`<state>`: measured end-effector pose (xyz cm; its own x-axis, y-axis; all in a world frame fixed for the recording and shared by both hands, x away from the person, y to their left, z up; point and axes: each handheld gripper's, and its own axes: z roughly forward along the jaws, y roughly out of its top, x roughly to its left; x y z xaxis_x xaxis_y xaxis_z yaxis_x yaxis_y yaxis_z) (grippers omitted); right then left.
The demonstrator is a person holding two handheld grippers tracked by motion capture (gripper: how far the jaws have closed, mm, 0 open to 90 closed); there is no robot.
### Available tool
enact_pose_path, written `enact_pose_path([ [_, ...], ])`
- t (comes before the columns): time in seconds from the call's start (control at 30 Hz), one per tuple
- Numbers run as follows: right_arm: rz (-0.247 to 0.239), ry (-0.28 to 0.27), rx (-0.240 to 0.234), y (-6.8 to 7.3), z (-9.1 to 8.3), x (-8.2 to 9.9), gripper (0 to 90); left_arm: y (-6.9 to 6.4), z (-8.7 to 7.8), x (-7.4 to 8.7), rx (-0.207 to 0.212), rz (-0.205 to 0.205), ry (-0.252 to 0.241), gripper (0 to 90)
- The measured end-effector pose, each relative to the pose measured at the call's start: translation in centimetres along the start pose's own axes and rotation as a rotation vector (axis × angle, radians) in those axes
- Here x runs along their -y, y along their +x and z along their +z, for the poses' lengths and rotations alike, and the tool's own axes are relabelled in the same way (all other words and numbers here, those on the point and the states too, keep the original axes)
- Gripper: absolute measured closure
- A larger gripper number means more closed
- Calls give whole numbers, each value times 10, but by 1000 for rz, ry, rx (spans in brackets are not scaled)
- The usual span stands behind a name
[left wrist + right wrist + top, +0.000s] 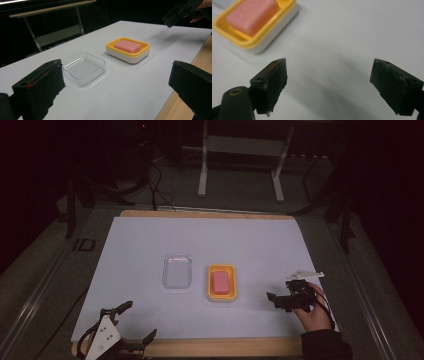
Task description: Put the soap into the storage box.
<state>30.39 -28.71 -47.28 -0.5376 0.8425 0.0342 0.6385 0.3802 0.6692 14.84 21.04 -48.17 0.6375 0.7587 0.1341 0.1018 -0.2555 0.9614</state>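
High view: a white sheet (pixel 200 240) covers the table, with a bare wooden edge along the near side. Near the middle sits a yellow soap dish (pixel 222 282) holding a pink soap (pixel 220 282), and just to its left, apart from it, a clear tray (pixel 177 271). The right gripper (pixel 278 300) is held in a hand (pixel 315 312) to the right of the dish, near it but not touching, jaws pointing toward the dish. The left gripper (pixel 131 322) lies at the near left corner (partly over the wooden edge), jaws spread wide with nothing between them.

Left gripper view: its two black jaws stand far apart, empty, over the sheet (pixel 140 82). Beyond them lies the tray (pixel 83 67), and farther off the dish (pixel 128 51) with the soap (pixel 127 46) lying flat inside. The right gripper (pixel 178 12) hangs above the sheet at the upper right.

Right gripper view: the jaws stand wide, only bare sheet (pixel 332 50) between them. The dish (pixel 257 35) and soap (pixel 253 15) lie at the upper left, ahead of the left jaw and clear of it.
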Motion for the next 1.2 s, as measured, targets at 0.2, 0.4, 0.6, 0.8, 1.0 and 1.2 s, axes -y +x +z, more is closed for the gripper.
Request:
enact_pose_path([
  [0.2,20,-22,-15,-5,-6,14,140,0,0,0,1,-2,-1,3],
  [0.4,14,-44,-27,-5,-13,24,138,0,0,0,4,5,1,3],
  [0.6,10,-53,-24,-6,-17,36,138,1,0,0,4,3,2,3],
  [0.8,34,-67,-30,-10,-21,47,138,1,0,0,9,5,4,3],
  [1.0,54,-67,-26,-15,-20,51,138,2,-1,0,10,-1,0,3],
  [1.2,47,-74,-25,-15,-19,50,138,2,-1,0,11,-1,0,3],
])
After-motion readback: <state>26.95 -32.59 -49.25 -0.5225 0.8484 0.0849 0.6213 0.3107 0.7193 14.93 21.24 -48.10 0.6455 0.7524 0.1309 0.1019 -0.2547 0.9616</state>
